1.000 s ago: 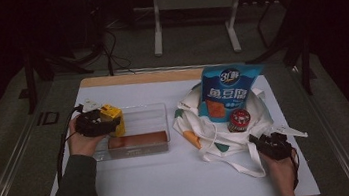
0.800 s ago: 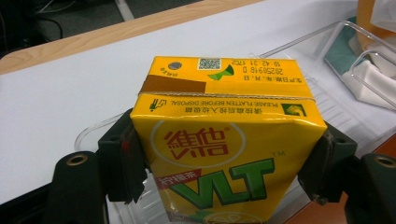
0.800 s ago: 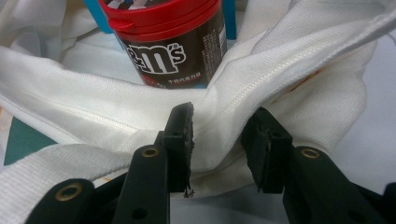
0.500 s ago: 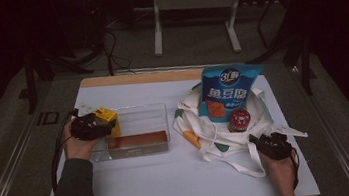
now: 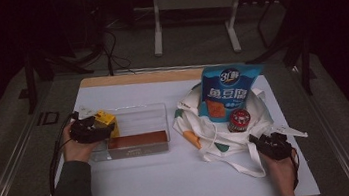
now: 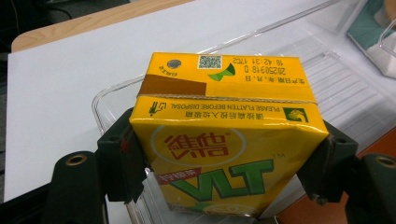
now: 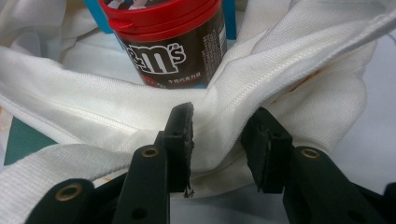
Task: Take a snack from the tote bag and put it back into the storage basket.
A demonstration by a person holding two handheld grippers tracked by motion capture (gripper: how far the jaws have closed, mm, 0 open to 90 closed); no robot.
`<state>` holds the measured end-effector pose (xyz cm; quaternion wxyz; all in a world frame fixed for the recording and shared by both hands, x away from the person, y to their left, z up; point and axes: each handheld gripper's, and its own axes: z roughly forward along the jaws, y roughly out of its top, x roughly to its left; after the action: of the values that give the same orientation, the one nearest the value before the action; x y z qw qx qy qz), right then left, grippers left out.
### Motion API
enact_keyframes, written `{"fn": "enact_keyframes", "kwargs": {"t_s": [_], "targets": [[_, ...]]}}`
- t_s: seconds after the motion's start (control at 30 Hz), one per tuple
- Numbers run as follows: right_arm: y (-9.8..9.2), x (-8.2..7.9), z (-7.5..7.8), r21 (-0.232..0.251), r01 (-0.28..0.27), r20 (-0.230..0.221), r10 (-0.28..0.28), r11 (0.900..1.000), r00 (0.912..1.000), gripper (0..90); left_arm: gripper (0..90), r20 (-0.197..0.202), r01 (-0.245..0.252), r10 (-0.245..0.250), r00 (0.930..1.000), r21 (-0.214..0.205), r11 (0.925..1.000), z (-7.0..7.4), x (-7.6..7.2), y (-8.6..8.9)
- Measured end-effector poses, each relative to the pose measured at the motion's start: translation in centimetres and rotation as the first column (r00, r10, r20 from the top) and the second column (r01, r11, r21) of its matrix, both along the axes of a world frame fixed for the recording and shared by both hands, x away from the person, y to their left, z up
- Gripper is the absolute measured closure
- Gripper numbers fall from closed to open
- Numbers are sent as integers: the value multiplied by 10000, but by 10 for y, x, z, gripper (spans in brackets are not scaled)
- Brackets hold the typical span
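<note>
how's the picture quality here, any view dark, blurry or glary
High view: dim and soft, the room beyond the table near black, small print unreadable. Left gripper view: bright and sharp, the yellow drink carton has legible print, with mild sheen on the clear plastic bin. Right gripper view: evenly lit, the candy jar and white cloth bag crisp, the near jaws slightly soft.
</note>
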<state>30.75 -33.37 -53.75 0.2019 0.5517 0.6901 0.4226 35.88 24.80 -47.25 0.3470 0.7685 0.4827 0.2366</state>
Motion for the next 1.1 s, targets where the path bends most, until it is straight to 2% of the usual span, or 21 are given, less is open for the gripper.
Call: {"fn": "enact_keyframes", "kwargs": {"t_s": [0.1, 0.37, 0.4, 0.57, 0.7, 0.83, 1.1], "targets": [[0, 0, 0, -12, -2, 15, 2, 10000, 10000, 631, 277, -115, 19, -18, 9999, 30, 10000, 0, -1, 1], [0, 0, 0, 26, 1, -8, -1, 10000, 10000, 630, 276, -85, -3, 4, 10000, 111, 9999, -1, -8, 6], [0, 0, 0, 27, -1, -10, 1, 10000, 10000, 630, 275, -247, -53, 56, 9997, 125, 9999, -1, -9, 6], [0, 0, 0, 30, 1, -12, -1, 10000, 10000, 630, 271, -397, -369, 377, 9985, 216, 9991, 2, -12, 2], [0, 0, 0, 38, 3, -12, -3, 10000, 10000, 630, 264, -398, -325, 326, 9987, 28, 9995, 3, -16, 3], [-1, 0, 0, 55, -12, -19, 12, 10000, 10000, 629, 257, -423, -241, 226, 9989, -364, 9990, 4, -23, 7], [-1, 0, 0, 42, -10, -19, 10, 10000, 10000, 629, 257, -270, -212, 205, 9994, -276, 9994, 6, -35, 8]]}}
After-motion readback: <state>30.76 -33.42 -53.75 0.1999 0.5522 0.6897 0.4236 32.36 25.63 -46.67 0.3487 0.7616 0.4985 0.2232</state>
